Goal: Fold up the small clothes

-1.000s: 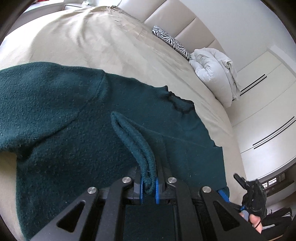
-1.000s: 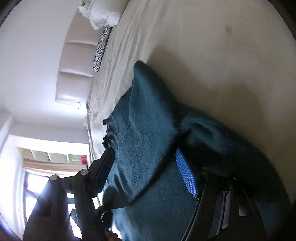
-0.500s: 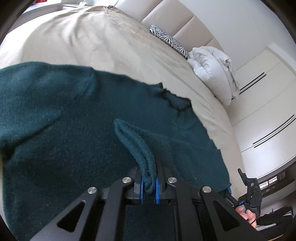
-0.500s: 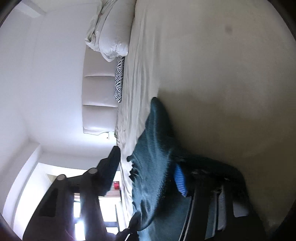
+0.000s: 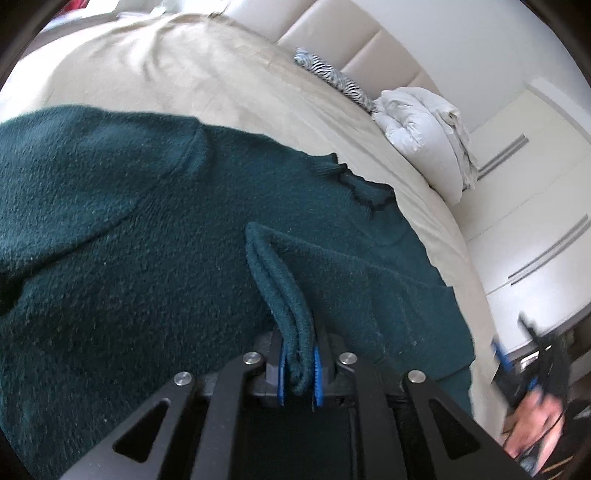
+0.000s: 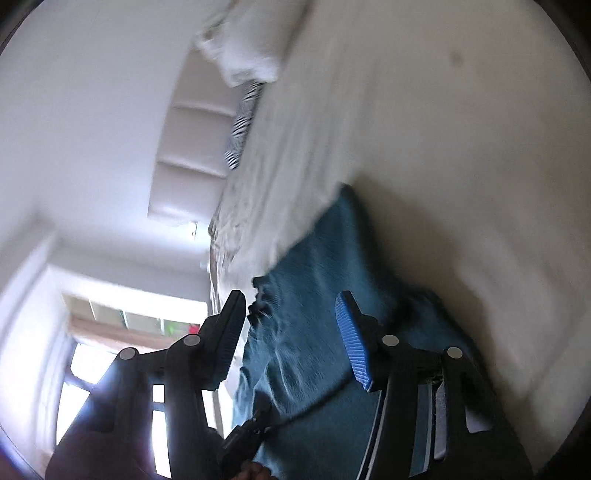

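A dark green knit sweater (image 5: 155, 236) lies spread on the beige bed (image 5: 184, 70), its neckline (image 5: 364, 190) toward the headboard. My left gripper (image 5: 298, 373) is shut on a doubled ribbed edge of the sweater (image 5: 280, 291), held low over the body of the garment. My right gripper (image 6: 291, 339) is open and empty, tilted sideways just above the sweater (image 6: 310, 332), which shows between its blue pads. The right gripper also shows at the right edge of the left wrist view (image 5: 532, 365), held by a hand.
A white folded duvet (image 5: 424, 129) and a zebra-print pillow (image 5: 332, 75) sit at the padded headboard (image 5: 354, 33). White wardrobe doors (image 5: 535, 184) stand beyond the bed's right side. A bright window (image 6: 110, 369) shows in the right wrist view.
The right gripper has let go of the sweater and pulled back from it, swinging fast enough to blur its view. The left gripper keeps its hold and has shifted slightly over the sweater.
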`<act>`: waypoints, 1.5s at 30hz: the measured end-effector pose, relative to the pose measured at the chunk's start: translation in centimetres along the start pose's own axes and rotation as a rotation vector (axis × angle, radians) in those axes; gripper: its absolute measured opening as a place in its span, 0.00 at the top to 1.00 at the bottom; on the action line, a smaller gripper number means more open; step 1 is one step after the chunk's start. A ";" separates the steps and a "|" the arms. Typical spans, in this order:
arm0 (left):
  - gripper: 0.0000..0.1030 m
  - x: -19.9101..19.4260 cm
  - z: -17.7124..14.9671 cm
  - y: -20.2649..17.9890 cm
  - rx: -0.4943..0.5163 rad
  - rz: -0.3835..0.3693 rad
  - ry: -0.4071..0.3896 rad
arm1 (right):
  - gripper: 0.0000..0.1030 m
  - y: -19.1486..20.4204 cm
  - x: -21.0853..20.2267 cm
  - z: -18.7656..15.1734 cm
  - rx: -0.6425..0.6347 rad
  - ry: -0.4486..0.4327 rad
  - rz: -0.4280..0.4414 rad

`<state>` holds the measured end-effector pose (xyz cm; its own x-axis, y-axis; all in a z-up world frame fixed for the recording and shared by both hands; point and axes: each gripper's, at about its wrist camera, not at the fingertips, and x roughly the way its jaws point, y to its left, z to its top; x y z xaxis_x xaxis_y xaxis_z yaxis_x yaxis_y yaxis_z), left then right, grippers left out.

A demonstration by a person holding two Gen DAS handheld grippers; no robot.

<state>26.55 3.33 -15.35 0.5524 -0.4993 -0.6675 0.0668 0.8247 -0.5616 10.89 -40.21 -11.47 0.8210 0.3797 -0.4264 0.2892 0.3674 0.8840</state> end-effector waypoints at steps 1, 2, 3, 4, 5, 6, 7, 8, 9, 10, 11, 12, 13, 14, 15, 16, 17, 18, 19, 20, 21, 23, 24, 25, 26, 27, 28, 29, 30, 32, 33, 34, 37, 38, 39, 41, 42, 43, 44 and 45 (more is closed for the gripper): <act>0.87 0.0 -0.3 0.0 0.010 -0.002 -0.013 | 0.51 0.6 1.0 0.7 -0.018 0.033 0.008; 0.87 0.0 -0.6 0.1 0.017 -0.007 -0.027 | 0.51 0.9 2.1 1.3 -0.021 0.065 0.012; 0.87 0.0 -0.7 0.3 0.019 -0.016 -0.036 | 0.51 0.9 3.9 2.1 -0.022 0.105 0.009; 0.86 0.1 -0.7 0.6 0.008 -0.029 -0.036 | 0.51 0.8 5.0 2.6 -0.027 0.126 0.004; 0.86 0.2 -0.6 0.9 -0.007 -0.043 -0.033 | 0.51 0.5 5.7 2.9 -0.034 0.142 -0.004; 0.86 0.3 -0.5 1.2 -0.022 -0.057 -0.030 | 0.51 0.1 6.8 3.3 -0.032 0.161 -0.017; 0.86 0.3 -0.5 1.3 -0.026 -0.065 -0.029 | 0.48 -0.7 7.9 3.6 -0.022 0.195 -0.033; 0.86 0.3 -0.5 1.4 -0.026 -0.071 -0.029 | 0.49 -1.9 8.9 3.7 -0.018 0.239 -0.067; 0.86 0.3 -0.5 1.4 -0.026 -0.073 -0.029 | 0.57 -2.8 9.3 3.7 -0.026 0.258 -0.083; 0.86 0.3 -0.5 1.5 -0.029 -0.077 -0.029 | 0.60 -3.6 8.9 3.4 -0.051 0.253 -0.058; 0.86 0.3 -0.5 1.6 -0.032 -0.081 -0.029 | 0.60 -3.9 8.3 3.2 -0.076 0.254 -0.033; 0.86 0.3 -0.5 1.6 -0.035 -0.086 -0.030 | 0.60 -4.0 7.6 2.9 -0.099 0.262 -0.022; 0.86 0.3 -0.4 1.7 -0.038 -0.091 -0.031 | 0.60 -4.1 6.8 2.7 -0.113 0.266 -0.021; 0.86 0.3 -0.5 1.7 -0.040 -0.094 -0.032 | 0.60 -4.3 6.2 2.5 -0.121 0.269 -0.029; 0.86 0.3 -0.5 1.8 -0.042 -0.096 -0.032 | 0.60 -4.3 5.6 2.5 -0.128 0.276 -0.042; 0.86 0.3 -0.5 1.8 -0.042 -0.097 -0.032 | 0.58 -4.2 4.9 2.5 -0.131 0.281 -0.066; 0.86 0.3 -0.5 1.8 -0.042 -0.097 -0.033 | 0.58 -3.9 4.5 2.6 -0.134 0.280 -0.093; 0.86 0.3 -0.6 1.9 -0.041 -0.097 -0.035 | 0.57 -3.2 4.0 2.7 -0.142 0.274 -0.140; 0.86 0.3 -0.7 1.9 -0.042 -0.097 -0.037 | 0.55 -2.5 3.8 2.8 -0.154 0.261 -0.153; 0.86 0.3 -0.7 1.9 -0.041 -0.096 -0.038 | 0.55 -1.6 3.6 2.7 -0.171 0.245 -0.143; 0.86 0.3 -0.8 1.9 -0.040 -0.095 -0.040 | 0.55 -0.5 3.6 2.8 -0.189 0.231 -0.113; 0.86 0.3 -0.8 1.9 -0.039 -0.095 -0.041 | 0.50 1.1 4.4 2.6 -0.206 0.238 -0.045; 0.86 0.3 -0.8 1.9 -0.039 -0.095 -0.041 | 0.44 1.4 4.9 2.4 -0.205 0.248 -0.028; 0.86 0.3 -0.8 1.9 -0.038 -0.095 -0.041 | 0.38 1.3 5.7 1.9 -0.201 0.266 -0.027; 0.86 0.3 -0.8 1.9 -0.038 -0.095 -0.041 | 0.37 0.7 6.6 1.3 -0.198 0.294 -0.049; 0.86 0.3 -0.8 1.8 -0.037 -0.093 -0.041 | 0.39 -0.7 8.0 0.5 -0.200 0.341 -0.101; 0.86 0.2 -0.8 1.8 -0.037 -0.092 -0.039 | 0.44 -1.1 8.2 0.0 -0.231 0.332 -0.110; 0.86 0.2 -0.7 1.8 -0.039 -0.093 -0.037 | 0.44 -0.8 7.7 -0.5 -0.290 0.286 -0.101; 0.86 0.0 -0.6 1.7 -0.041 -0.092 -0.032 | 0.43 -0.3 6.9 -1.1 -0.337 0.257 -0.094; 0.83 -0.7 -0.2 1.3 -0.035 -0.077 -0.016 | 0.42 0.6 5.5 -1.7 -0.337 0.246 -0.127; 0.72 -1.8 -0.1 1.0 -0.029 -0.051 -0.030 | 0.41 1.0 4.5 -1.7 -0.310 0.227 -0.142; 0.52 -3.1 0.0 1.1 -0.037 -0.044 -0.057 | 0.41 1.2 3.6 -1.8 -0.298 0.206 -0.133; 0.20 -9.6 0.1 2.9 -0.100 -0.044 -0.212 | 0.41 3.7 1.0 -1.9 -0.317 0.141 -0.079; 0.19 -11.5 0.0 4.0 -0.129 -0.040 -0.256 | 0.41 4.3 0.2 -2.1 -0.321 0.134 -0.064; 0.20 -14.0 0.0 6.3 -0.195 -0.035 -0.300 | 0.41 4.7 -0.3 -2.5 -0.319 0.135 -0.049; 0.20 -17.5 -0.6 10.6 -0.331 -0.034 -0.369 | 0.41 5.3 -1.5 -3.0 -0.298 0.142 -0.006; 0.20 -19.7 -1.3 13.8 -0.445 -0.024 -0.414 | 0.41 5.5 -1.8 -3.4 -0.284 0.142 0.014; 0.20 -21.1 -2.0 16.2 -0.532 -0.024 -0.447 | 0.41 5.7 -1.9 -3.8 -0.269 0.142 0.028; 0.20 -22.3 -2.8 18.2 -0.608 -0.028 -0.480 | 0.41 5.8 -2.0 -4.2 -0.246 0.146 0.048; 0.20 -23.8 -3.9 20.7 -0.711 -0.019 -0.518 | 0.41 6.0 -1.5 -4.9 -0.231 0.151 0.061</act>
<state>11.56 31.25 -13.01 0.8754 -0.1858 -0.4462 -0.3581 0.3708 -0.8569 8.96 -34.47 -6.47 0.7459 0.5230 -0.4124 0.1069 0.5171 0.8492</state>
